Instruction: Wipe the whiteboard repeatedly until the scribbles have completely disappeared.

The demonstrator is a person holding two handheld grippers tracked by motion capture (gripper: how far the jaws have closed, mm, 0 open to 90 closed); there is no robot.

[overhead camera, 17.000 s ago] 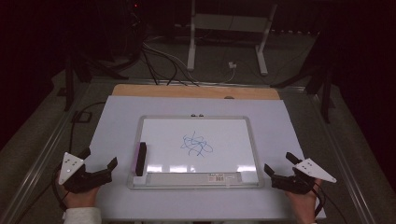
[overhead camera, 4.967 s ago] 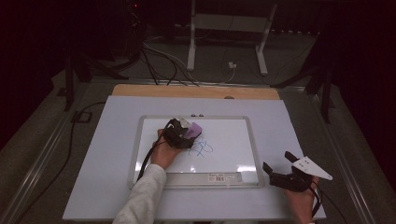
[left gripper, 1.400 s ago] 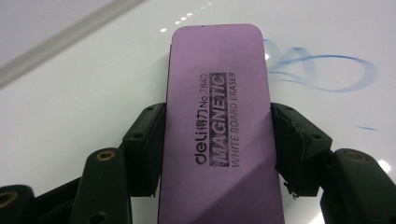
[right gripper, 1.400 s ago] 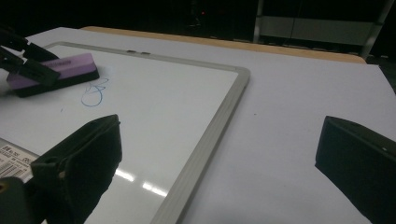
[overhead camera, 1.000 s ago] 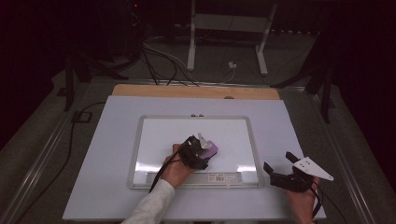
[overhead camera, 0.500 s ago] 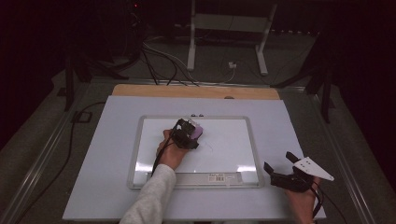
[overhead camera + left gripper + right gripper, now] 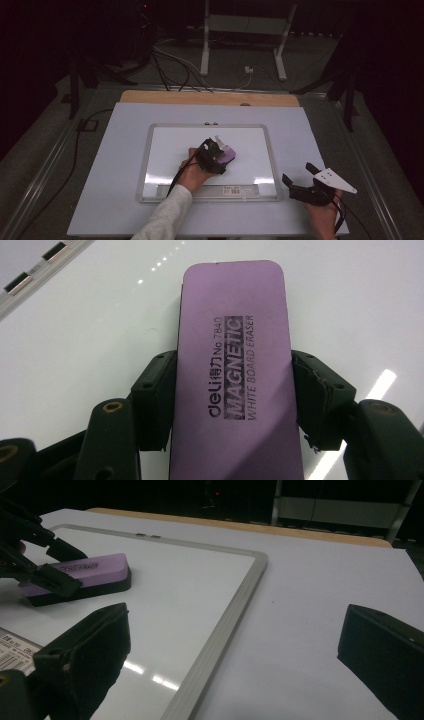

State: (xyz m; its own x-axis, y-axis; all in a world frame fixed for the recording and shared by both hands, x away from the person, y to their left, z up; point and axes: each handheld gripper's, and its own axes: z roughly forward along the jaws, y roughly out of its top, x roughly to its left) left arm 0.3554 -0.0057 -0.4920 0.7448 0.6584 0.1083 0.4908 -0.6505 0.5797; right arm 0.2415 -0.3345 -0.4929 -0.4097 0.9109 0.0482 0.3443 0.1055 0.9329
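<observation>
- The left gripper (image 7: pixel 216 152) is showing black, blocky jaws, each built of chunky jointed segments.
- Round brass-coloured screw heads are sitting in the lower links of its jaws in the left gripper view (image 7: pixel 235 385).
- A black cable is trailing from it back along the forearm.
- A pale grey sleeve (image 7: pixel 165 217) is covering the left arm down to the wrist.
- The right gripper (image 7: pixel 300 181) is also showing black, with a light grey three-cornered plate on top, dotted with small holes.
- Its jaw pads (image 7: pixel 87 652) are looking thick, matte and rectangular in the right gripper view.
</observation>
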